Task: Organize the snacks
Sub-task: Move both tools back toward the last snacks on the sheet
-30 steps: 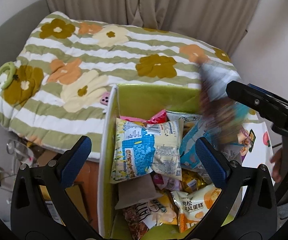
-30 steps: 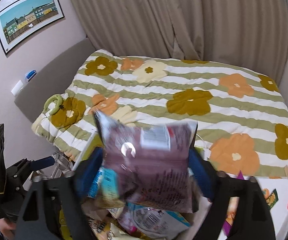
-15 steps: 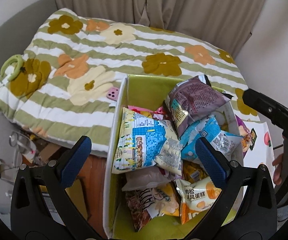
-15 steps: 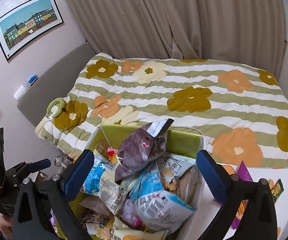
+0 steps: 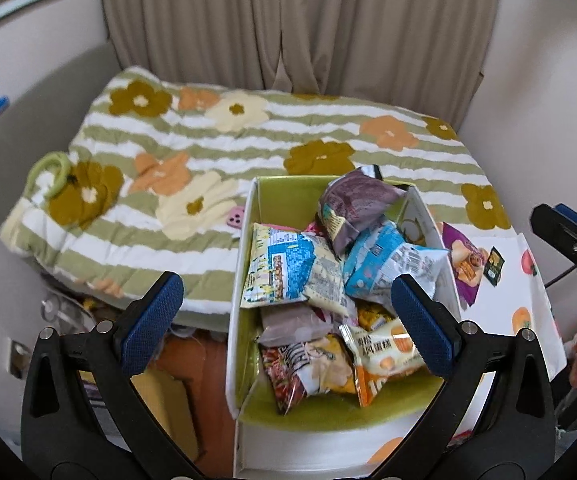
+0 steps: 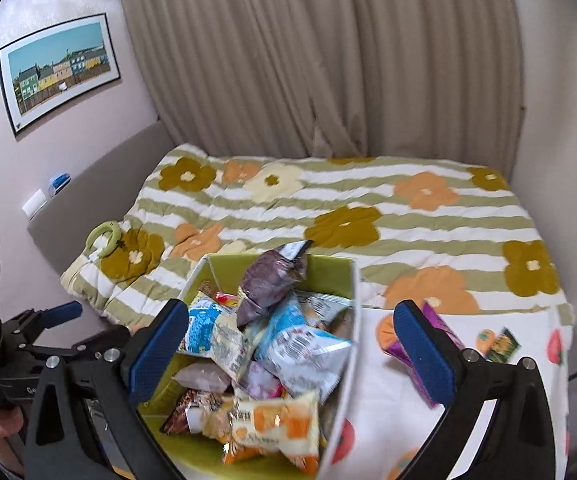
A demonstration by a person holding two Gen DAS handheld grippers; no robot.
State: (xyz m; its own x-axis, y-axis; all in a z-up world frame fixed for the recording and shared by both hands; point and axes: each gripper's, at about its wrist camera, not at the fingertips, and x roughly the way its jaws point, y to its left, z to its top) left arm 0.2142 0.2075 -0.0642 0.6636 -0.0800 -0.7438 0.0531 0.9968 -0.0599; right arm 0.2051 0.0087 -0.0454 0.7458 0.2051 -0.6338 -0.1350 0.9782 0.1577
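A white box with a green lining (image 5: 288,200) (image 6: 224,268) stands against the bed, piled with several snack bags. A purple bag (image 5: 352,204) (image 6: 272,276) lies on top at the far end, leaning on a light blue bag (image 5: 384,260) (image 6: 300,344). A blue-and-yellow bag (image 5: 284,264) and an orange cake pack (image 5: 388,352) (image 6: 276,424) lie nearer. My left gripper (image 5: 286,300) hovers open above the box's near left side. Also open and holding nothing, my right gripper (image 6: 290,320) hangs over the box's right wall. A purple packet (image 5: 462,260) and a small dark packet (image 5: 494,266) (image 6: 502,344) lie on the cloth to the right.
A bed with a striped flower quilt (image 5: 248,140) fills the back, with a green ring (image 5: 48,168) near its left edge. Beige curtains hang behind it. A white fruit-print cloth (image 6: 388,400) covers the surface right of the box. Cardboard and clutter (image 5: 168,396) lie low on the left.
The purple bag left my right gripper and landed on the pile in the box. Both grippers then pulled back and up, so the box looks smaller.
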